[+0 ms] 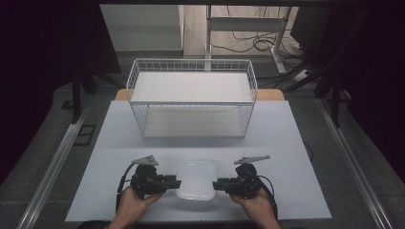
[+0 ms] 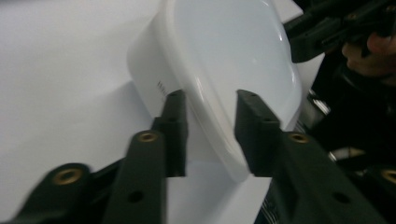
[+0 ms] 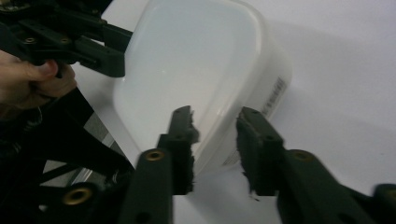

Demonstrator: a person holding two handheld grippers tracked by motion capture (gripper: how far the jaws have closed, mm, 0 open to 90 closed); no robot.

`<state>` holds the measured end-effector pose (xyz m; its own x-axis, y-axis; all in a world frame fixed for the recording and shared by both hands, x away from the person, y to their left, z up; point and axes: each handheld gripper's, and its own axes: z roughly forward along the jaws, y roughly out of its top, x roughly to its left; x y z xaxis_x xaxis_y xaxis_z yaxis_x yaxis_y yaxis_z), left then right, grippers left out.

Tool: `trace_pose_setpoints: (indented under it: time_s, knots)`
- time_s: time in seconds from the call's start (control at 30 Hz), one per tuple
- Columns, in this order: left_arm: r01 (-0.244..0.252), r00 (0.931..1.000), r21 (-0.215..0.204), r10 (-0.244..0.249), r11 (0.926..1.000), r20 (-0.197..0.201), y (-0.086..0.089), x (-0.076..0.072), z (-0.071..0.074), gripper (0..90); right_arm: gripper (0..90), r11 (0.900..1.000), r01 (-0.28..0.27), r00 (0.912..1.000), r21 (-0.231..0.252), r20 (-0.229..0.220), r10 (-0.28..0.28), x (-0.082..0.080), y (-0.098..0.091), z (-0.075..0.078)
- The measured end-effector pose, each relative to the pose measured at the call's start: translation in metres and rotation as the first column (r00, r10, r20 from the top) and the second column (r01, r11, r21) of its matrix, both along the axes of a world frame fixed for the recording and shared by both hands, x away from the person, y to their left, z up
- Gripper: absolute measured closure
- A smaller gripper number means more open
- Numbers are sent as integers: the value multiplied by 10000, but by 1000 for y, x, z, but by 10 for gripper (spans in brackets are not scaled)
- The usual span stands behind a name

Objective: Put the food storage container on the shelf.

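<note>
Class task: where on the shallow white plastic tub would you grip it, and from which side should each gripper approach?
Grip the white plastic tub by its thin raised rim, at the two opposite short ends. The left gripper comes in from its left, the right gripper from its right, one jaw inside and one outside the wall. The rim is narrow enough to pinch; the body looks too wide.

My left claw [image 2: 205, 135] straddles the near rim of the white tub [image 2: 224, 60], but the view is blurred, so I cannot tell whether my pads touch it, and the small print on the tub's wall just beyond my jaw is unreadable. My right claw [image 3: 217, 149] is just as soft-edged over the opposite rim, and the label [image 3: 276, 95] past it is too smeared to read. From the high view my forearms are cut off at the bottom edge.
</note>
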<state>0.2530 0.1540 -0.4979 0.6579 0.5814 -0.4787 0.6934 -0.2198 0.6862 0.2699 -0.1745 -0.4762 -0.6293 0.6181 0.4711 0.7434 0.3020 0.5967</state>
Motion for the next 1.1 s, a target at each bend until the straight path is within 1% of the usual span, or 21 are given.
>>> trace_pose_setpoints:
  time_s: [0.03, 0.13, 0.17, 0.2, 0.23, 0.27, 0.3, 0.33, 0.4, 0.43, 0.47, 0.57, 0.63, 0.67, 0.7, 0.83, 0.9, 0.93, 0.97, 1.03, 1.1]
  knots:
    - [0, 10000, 0, 0, 10000, 0, 0, 0, 0, 717, 718, 10000, 0, 10000, 0, 0, 0, 0, 0, 0]
    - [-307, 9995, -14, 307, 9995, 92, 0, -1, 1, 742, 762, 9996, 287, 9990, 27, 343, -288, -1, 0, 1]
    - [-307, 9995, -14, 307, 9995, 92, 0, -1, 1, 762, 762, 9996, 287, 9990, 27, 343, -288, -1, 0, 1]
    - [-410, 9988, 176, 405, 9990, 279, -2, -3, 1, 798, 789, 9989, 458, 9967, -65, 681, -453, -2, 0, 2]
    - [-410, 9988, 176, 405, 9990, 279, -2, -3, 1, 800, 789, 9989, 458, 9967, -65, 681, -453, -2, 0, 2]
    - [-501, 9982, 300, 491, 9983, 353, -3, -3, 2, 800, 790, 9985, 501, 9938, -200, 999, -479, -3, 1, 3]
    - [-544, 9981, 324, 533, 9980, 315, -4, -2, 2, 799, 790, 9979, 572, 9918, -304, 1161, -533, -3, 3, 4]
    - [-566, 9981, 113, 563, 9983, 235, -3, -1, 2, 799, 791, 9978, 619, 9881, -240, 1423, -578, -4, 3, 7]
    - [-594, 9979, 63, 592, 9982, 253, -3, 0, 3, 799, 791, 9979, 630, 9855, -153, 1587, -598, -3, 2, 10]
    - [-638, 9975, 63, 635, 9979, 305, -3, 0, 4, 799, 791, 9979, 630, 9855, -153, 1587, -598, -3, 2, 10]
    - [-715, 9964, 91, 710, 9974, 468, -4, 1, 7, 799, 791, 9979, 630, 9827, -140, 1756, -596, -2, 2, 12]
    - [-763, 9955, 70, 758, 9971, 567, -4, 2, 11, 799, 791, 9980, 622, 9803, -93, 1886, -594, 1, 2, 14]
    - [-788, 9945, 122, 778, 9968, 695, -4, 4, 14, 799, 791, 9981, 607, 9790, -64, 1951, -583, 3, 2, 16]
    - [-788, 9944, 192, 773, 9967, 719, -3, 6, 18, 799, 790, 9984, 554, 9775, -75, 2041, -527, 5, 2, 18]
    - [-788, 9944, 192, 773, 9967, 719, -3, 6, 18, 799, 790, 9984, 554, 9775, -75, 2041, -527, 5, 2, 18]
    - [-851, 9915, 342, 813, 9958, 1019, 1, 9, 29, 799, 790, 9990, 457, 9745, -18, 2202, -441, 11, 6, 24]
    - [-914, 9896, 322, 872, 9953, 1143, 3, 11, 34, 799, 790, 9991, 414, 9721, 5, 2310, -404, 14, 8, 28]
    - [-943, 9880, 304, 898, 9951, 1255, 4, 13, 39, 800, 790, 9993, 376, 9686, 29, 2456, -372, 17, 10, 33]
    - [-943, 9880, 304, 898, 9951, 1255, 4, 13, 39, 800, 790, 9993, 376, 9686, 29, 2456, -372, 17, 10, 33]
    - [-983, 9863, 257, 940, 9948, 1358, 7, 16, 45, 800, 790, 9993, 364, 9645, 28, 2616, -359, 20, 12, 40]
    - [-990, 9857, 213, 951, 9949, 1394, 7, 18, 47, 800, 790, 9993, 380, 9637, 46, 2643, -378, 21, 13, 42]
